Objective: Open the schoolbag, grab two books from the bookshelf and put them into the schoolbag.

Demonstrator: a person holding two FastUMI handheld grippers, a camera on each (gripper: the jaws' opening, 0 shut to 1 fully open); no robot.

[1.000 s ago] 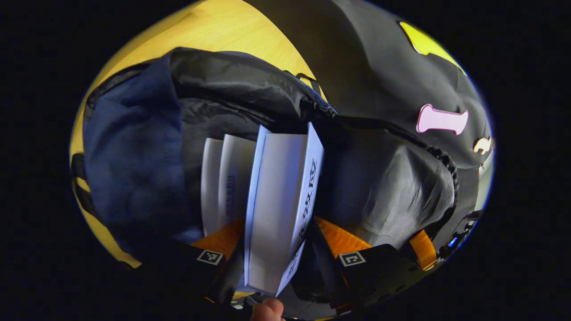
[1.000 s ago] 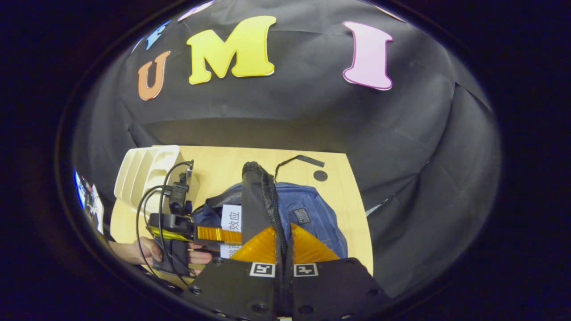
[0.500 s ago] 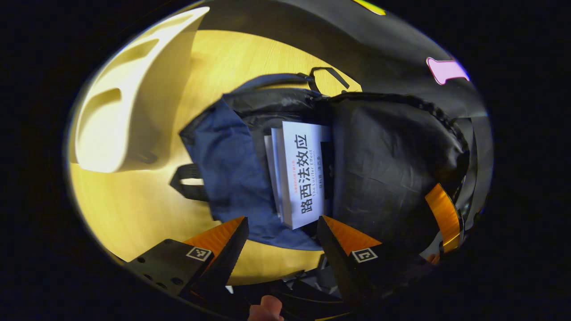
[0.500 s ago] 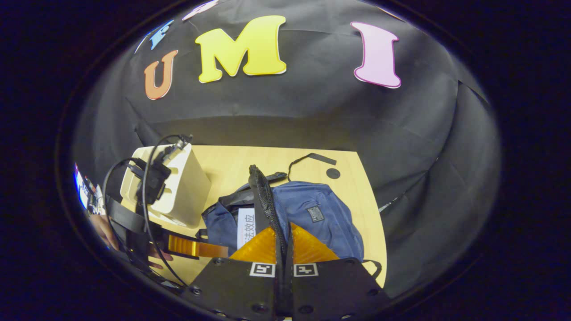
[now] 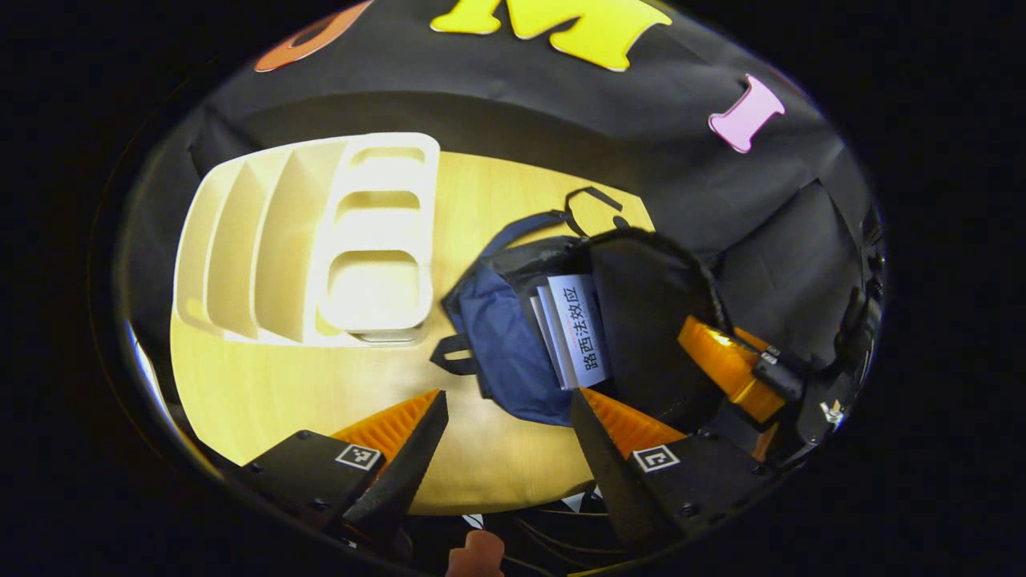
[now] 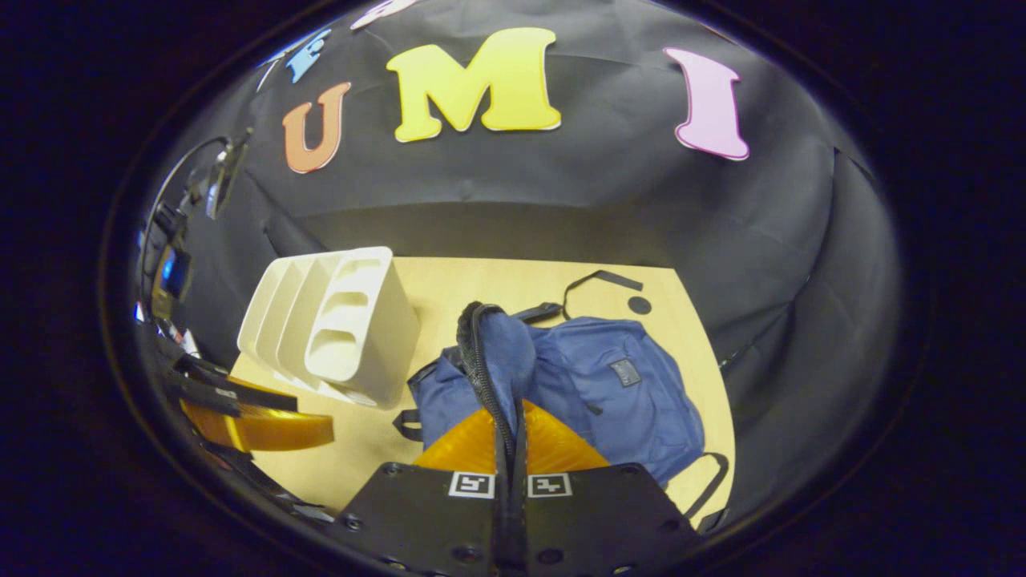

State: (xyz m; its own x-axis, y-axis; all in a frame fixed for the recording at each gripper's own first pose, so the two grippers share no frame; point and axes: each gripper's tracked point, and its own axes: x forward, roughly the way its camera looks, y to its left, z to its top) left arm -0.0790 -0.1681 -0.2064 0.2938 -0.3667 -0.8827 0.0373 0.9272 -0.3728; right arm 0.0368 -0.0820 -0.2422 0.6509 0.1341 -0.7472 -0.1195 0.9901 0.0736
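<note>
left gripper hangs released, two books just ahead inside the schoolbag. right gripper is clenched on the bag's flap. the front book's spine carries chinese characters.

The left gripper has let go of the book, now resting in the schoolbag, and drawn back with jaws apart; the bookshelf has come into sight, seemingly empty.
</note>
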